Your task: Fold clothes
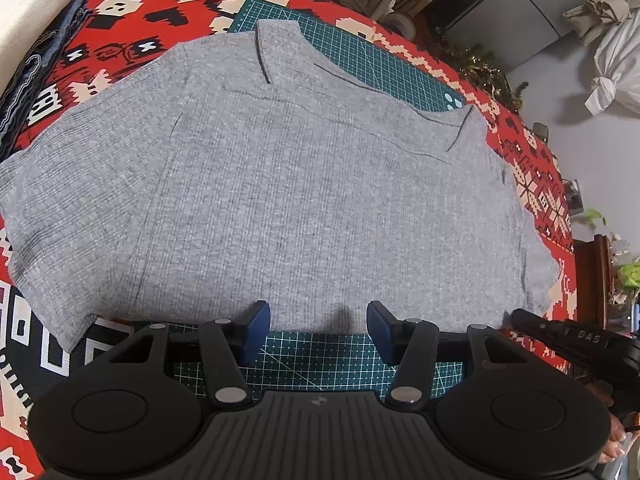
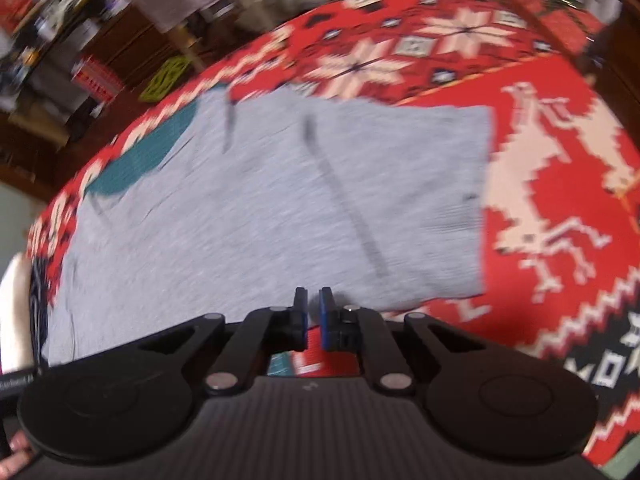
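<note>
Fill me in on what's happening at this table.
A person with a gripper in each hand is folding a grey shirt spread flat on a red patterned tablecloth, partly over a green cutting mat. The left gripper is open at the shirt's near edge, with no cloth between its pads. The right gripper is nearly shut at the edge by the sleeve; its view is blurred, and it appears to hold nothing.

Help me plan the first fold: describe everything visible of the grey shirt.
The grey shirt is a ribbed, heathered knit with short sleeves and a wide neckline. It lies spread flat, mostly smooth, on a green cutting mat over a red patterned cloth. Its hem faces the left gripper, whose jaws stand open at that edge, holding nothing. The blurred right-wrist view shows the right gripper nearly shut at the shirt's edge, holding nothing.
</note>
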`<action>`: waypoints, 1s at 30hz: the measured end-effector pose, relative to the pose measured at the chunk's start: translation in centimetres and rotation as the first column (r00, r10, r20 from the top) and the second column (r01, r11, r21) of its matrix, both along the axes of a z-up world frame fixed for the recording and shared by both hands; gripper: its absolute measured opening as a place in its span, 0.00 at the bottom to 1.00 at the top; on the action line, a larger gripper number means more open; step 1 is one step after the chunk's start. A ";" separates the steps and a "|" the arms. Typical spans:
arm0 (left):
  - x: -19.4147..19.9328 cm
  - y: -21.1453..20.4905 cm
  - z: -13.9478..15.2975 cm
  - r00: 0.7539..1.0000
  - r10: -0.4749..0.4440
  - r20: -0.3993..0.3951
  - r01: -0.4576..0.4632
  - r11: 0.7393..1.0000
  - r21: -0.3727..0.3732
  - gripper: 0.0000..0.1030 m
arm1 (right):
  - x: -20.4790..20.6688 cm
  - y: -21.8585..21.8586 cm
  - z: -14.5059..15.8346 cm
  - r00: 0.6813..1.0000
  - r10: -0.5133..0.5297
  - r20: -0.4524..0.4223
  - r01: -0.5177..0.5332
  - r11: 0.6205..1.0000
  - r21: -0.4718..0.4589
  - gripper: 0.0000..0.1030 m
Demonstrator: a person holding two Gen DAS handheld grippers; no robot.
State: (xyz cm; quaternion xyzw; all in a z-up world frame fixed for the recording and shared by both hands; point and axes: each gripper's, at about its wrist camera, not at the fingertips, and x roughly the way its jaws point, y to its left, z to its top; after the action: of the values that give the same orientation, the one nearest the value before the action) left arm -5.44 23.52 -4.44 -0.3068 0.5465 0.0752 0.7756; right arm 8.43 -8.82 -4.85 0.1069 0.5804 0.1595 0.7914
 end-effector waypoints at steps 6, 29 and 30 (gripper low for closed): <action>0.1 0.0 -0.1 1.000 0.000 -0.006 0.000 1.000 0.002 0.52 | -0.2 2.1 -1.2 0.999 0.048 -0.013 -0.049 0.992 -0.113 0.01; -0.3 -0.6 -1.7 0.995 0.056 0.086 -0.037 0.977 -0.210 0.22 | -3.8 10.5 -0.4 0.971 0.238 -0.038 -0.234 0.969 0.083 0.09; -0.3 -0.6 -1.9 0.995 0.063 0.084 -0.042 0.973 -0.225 0.22 | -3.9 11.0 -0.7 0.968 0.246 -0.046 -0.241 0.967 0.087 0.09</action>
State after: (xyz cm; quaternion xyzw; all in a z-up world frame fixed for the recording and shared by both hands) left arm -5.72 22.93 -6.32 -0.4093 0.5076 0.0199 0.7579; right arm 4.52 2.15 -5.57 0.0710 0.6042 0.2758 0.7442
